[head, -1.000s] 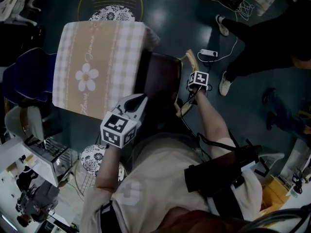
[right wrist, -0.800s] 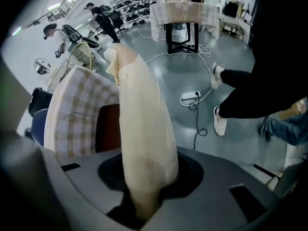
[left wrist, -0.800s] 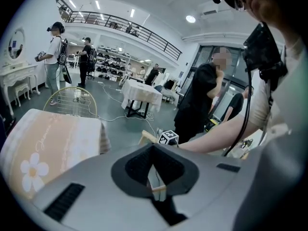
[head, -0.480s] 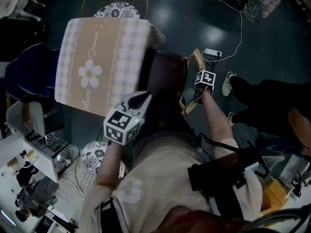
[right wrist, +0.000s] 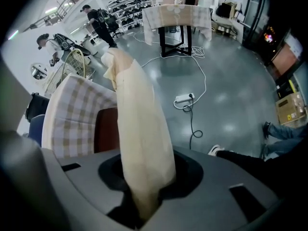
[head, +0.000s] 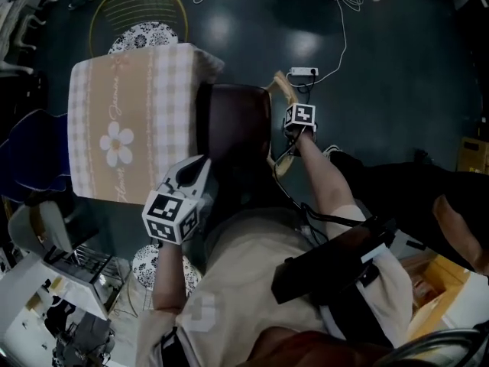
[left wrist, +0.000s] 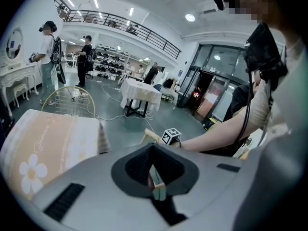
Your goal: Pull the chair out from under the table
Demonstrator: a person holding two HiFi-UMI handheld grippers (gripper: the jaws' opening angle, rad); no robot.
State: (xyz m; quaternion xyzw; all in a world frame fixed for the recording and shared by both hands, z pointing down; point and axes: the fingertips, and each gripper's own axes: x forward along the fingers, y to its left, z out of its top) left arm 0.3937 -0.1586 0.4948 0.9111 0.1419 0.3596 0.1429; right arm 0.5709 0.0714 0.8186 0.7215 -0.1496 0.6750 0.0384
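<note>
Right gripper (head: 293, 131) clamps the pale chair backrest (right wrist: 139, 129), left gripper (head: 199, 166) closed and empty; a steady, level pull should clear the table (head: 122, 121).

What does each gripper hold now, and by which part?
The right gripper holds the chair by the pale wooden rail of its back. The left gripper is shut and holds nothing.

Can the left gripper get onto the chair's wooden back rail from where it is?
Probably yes. The left gripper hangs shut beside the table, and only the seat lies between it and the back rail. The right gripper grips the rail's middle, so the left must open and take a free end.
</note>
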